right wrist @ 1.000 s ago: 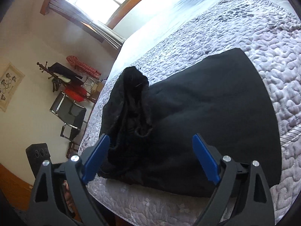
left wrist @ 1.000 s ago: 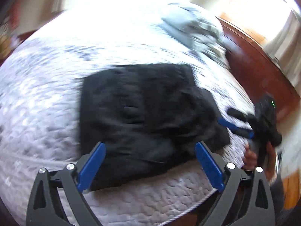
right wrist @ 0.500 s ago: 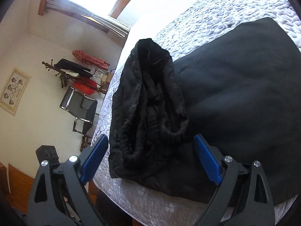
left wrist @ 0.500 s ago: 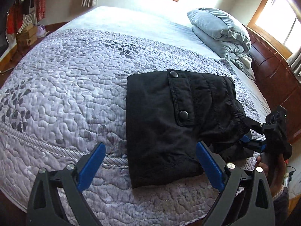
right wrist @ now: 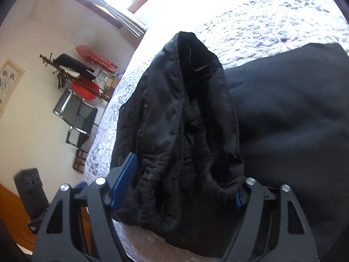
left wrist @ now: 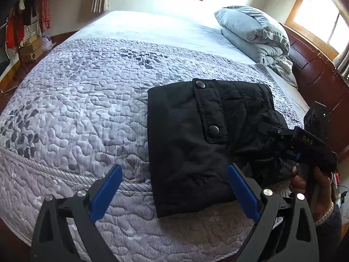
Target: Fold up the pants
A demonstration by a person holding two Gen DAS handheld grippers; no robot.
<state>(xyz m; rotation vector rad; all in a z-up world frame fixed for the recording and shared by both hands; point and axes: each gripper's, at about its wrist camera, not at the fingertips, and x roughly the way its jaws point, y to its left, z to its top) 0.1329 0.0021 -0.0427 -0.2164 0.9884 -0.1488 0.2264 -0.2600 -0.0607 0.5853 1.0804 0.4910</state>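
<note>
Black pants [left wrist: 196, 139] lie folded into a thick block on the quilted grey bedspread [left wrist: 82, 109], near the bed's front edge, pocket flap with two snaps on top. My left gripper [left wrist: 174, 187] is open and empty, held above the block's front left corner. My right gripper [right wrist: 181, 183] is open, its fingers on either side of the bunched waistband end [right wrist: 187, 131], which fills the gap between them. It also shows in the left wrist view [left wrist: 281, 139] at the block's right end.
Folded light-blue bedding [left wrist: 253, 35] sits at the bed's far right by a dark wooden headboard [left wrist: 320, 80]. A coat rack [right wrist: 72, 69] and chair [right wrist: 76, 118] stand by the wall beyond the bed. Boxes [left wrist: 30, 48] sit on the floor at left.
My right gripper has moved in onto the bunched waistband, which now sits between its fingers. My left gripper has pulled back and swung left; the pants stay put.
</note>
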